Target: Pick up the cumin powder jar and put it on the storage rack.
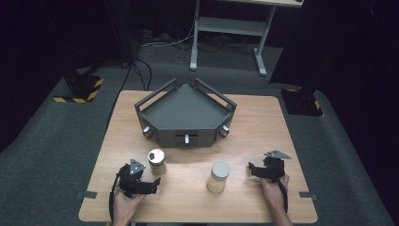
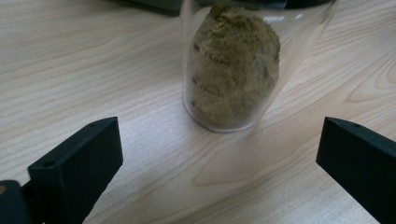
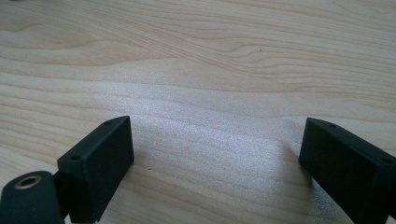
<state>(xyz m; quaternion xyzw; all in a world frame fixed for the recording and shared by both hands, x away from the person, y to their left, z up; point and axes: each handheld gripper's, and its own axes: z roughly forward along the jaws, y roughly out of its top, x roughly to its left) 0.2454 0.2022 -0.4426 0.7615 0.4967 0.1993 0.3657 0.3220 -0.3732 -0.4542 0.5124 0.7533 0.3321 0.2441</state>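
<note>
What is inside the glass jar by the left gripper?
The glass jar holds a brownish, crumbly clump, with faint printed marks on the glass. Its top is cut off here.

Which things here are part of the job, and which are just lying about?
In play:
- left gripper, jaws open
- right gripper, jaws open, nothing between them
- open glass jar of brown powder, ahead of the left gripper
- capped jar, between the two grippers

Just there:
- dark tray with knobs
- wooden table
- white desk frame behind

Front centre: jar [image 1: 218, 176] stands between the grippers.
Left: jar [image 1: 156, 161] near.
Back: tray [image 1: 186, 113] blocks.
Edges: bare table [image 1: 263, 122].
</note>
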